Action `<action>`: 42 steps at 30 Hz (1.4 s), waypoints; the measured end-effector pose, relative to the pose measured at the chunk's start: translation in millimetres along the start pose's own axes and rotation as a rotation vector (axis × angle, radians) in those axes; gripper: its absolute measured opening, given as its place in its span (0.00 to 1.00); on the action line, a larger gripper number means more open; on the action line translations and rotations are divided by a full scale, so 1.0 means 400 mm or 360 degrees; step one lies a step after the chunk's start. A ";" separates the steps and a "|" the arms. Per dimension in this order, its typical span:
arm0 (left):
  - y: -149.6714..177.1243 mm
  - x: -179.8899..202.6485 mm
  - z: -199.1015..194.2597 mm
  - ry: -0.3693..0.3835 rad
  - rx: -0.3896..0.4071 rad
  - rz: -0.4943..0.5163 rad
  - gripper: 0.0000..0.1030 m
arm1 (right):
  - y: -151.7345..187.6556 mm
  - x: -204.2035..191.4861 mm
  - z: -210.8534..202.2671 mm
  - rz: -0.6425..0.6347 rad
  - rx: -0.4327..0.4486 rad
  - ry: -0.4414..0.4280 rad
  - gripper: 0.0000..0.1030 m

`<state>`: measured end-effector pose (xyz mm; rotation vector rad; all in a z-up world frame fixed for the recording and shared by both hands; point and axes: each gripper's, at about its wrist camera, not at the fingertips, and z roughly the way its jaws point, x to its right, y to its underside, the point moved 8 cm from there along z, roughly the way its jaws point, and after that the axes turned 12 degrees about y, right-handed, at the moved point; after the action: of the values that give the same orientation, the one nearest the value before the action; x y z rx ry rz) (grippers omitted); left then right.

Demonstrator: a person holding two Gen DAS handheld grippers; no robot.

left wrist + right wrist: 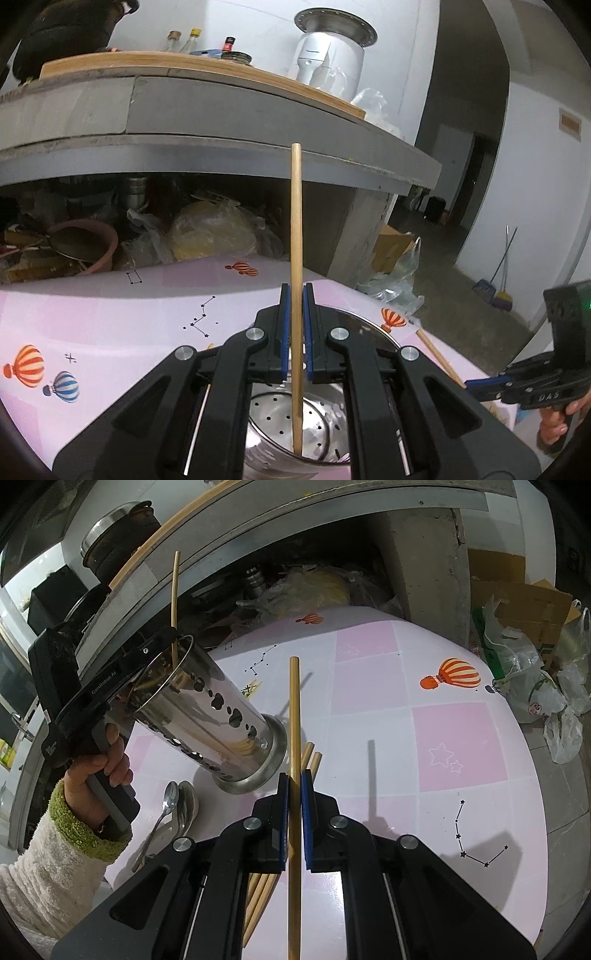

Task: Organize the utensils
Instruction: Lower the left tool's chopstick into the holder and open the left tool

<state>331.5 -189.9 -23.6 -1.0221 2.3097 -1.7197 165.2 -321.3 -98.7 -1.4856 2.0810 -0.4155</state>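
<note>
Your right gripper (294, 775) is clamped on a pale wooden chopstick (294, 709), angled down over the pink balloon-print tablecloth (443, 775). Just under it lie loose wooden chopsticks (312, 758); left of them, two steel spoons (177, 808). Farther left, your left gripper (295, 291) pinches a second wooden chopstick (296, 221), its lower end inside the perforated steel utensil cylinder (218, 720). Beyond is a cluttered grey shelf (221, 155).
</note>
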 end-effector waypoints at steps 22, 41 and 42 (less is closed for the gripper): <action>0.005 0.009 0.041 -0.0071 -0.0063 0.0002 0.05 | 0.012 0.005 -0.014 0.0023 0.0000 -0.0014 0.07; -0.005 0.025 0.004 -0.0048 -0.0080 -0.0047 0.33 | 0.009 0.003 -0.014 0.0012 0.0000 -0.0014 0.07; -0.007 0.025 0.000 -0.0051 -0.0076 -0.0047 0.33 | 0.009 0.003 -0.014 0.0012 0.0000 -0.0014 0.07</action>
<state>325.2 -195.8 -18.0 -1.0891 2.3386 -1.6534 159.0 -321.4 -96.4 -1.4769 2.0790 -0.4054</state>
